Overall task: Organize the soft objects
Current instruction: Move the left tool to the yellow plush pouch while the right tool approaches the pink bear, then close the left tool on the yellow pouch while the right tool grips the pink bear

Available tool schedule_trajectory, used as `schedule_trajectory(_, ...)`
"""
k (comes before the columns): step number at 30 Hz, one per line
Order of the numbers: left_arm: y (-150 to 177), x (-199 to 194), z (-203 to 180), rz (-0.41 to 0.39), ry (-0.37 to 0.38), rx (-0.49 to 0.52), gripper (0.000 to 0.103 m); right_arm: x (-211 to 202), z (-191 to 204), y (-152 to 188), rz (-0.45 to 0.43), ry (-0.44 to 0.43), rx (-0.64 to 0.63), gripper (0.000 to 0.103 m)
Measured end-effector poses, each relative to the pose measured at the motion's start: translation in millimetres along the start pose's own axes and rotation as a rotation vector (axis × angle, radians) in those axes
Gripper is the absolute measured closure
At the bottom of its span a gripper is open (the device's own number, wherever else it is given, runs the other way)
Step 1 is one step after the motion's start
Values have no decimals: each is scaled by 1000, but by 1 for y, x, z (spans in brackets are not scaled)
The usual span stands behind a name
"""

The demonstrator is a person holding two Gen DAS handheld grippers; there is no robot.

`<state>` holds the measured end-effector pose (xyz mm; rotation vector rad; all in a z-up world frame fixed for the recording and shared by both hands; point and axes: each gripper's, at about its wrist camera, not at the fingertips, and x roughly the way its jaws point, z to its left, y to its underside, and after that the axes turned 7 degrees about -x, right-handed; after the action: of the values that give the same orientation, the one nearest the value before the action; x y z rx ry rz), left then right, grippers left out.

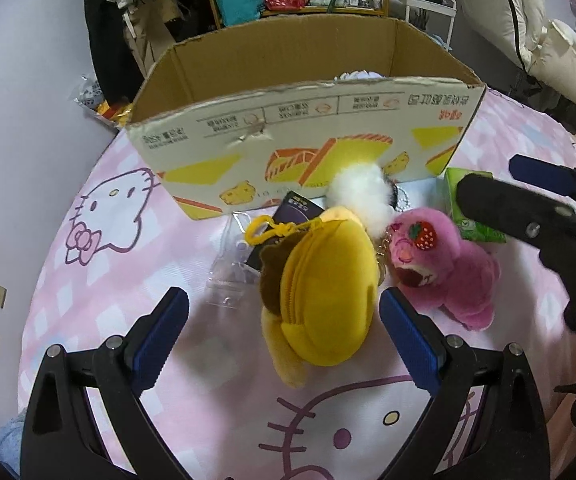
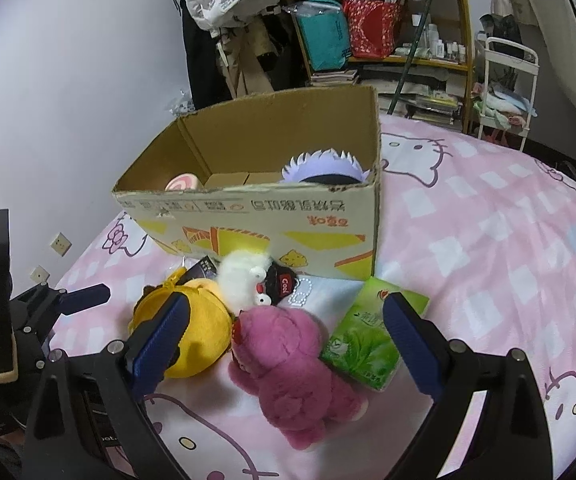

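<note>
Left wrist view: left gripper (image 1: 284, 332) wide open, empty, straddling yellow plush (image 1: 323, 292) on bedsheet (image 1: 88, 300). Right gripper (image 2: 286, 340) also wide open, empty, over pink plush (image 2: 291, 364), tissue pack (image 2: 371, 336) just beside. Plushes prob light, squashy, non-slip; grab mid-body, not keychain clip. Cardboard box (image 2: 288, 220) behind: purple-fringed toy (image 2: 323, 166) + pink round item (image 2: 182, 182) inside.

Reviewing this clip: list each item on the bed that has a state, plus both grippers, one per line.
Cardboard box: upright, top open, toys inside.
Yellow plush: lying on the bed, not held.
Pink bear: lying on the bed, not held.
White plush: lying against the box.
Tissue pack: sealed, flat.
Left gripper: jaws open.
Right gripper: jaws open.
</note>
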<state>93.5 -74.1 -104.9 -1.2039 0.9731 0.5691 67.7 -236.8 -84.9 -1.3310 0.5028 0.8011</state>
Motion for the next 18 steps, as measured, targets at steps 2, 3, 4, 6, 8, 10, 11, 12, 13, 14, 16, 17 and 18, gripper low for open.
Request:
schedule_trajectory(2,1,4,-1,8,-2,6,8,3,2,1,14,-7,-8,2)
schedule_trajectory(3,1,5,-2,13,-4,9,8,5,3,2,21,-11,-13,3)
schedule_trajectory(4,1,7,-2,20,-4,10,8,7,5,3,23,-17,-20,6)
schedule_trajectory(6,2,8,-2,30,9,8,9,9,8,4,35,-18,-31,11)
schedule_trajectory(8,2,7,-2,26,22,10,18,11,11,5,44,-31,-47,15)
schedule_trajectory(10,2,10,-2,42,38,8,37,15,15,6,61,-39,-69,26)
schedule_trajectory(11,2,11,-1,49,44,1,39,18,17,8,77,-44,-78,29)
schedule_trajectory(12,2,13,0,57,61,-12,42,22,18,8,90,-49,-81,36)
schedule_trajectory(13,2,14,1,62,77,-21,44,26,18,9,106,-53,-81,41)
schedule_trajectory(14,1,14,2,65,88,-26,45,29,19,10,121,-56,-80,42)
schedule_trajectory(16,1,16,2,70,96,-26,47,36,19,12,146,-70,-76,45)
schedule_trajectory(17,2,18,1,74,97,-22,48,39,19,13,154,-80,-73,45)
schedule_trajectory(18,2,20,0,80,99,-19,48,41,19,13,160,-79,-75,46)
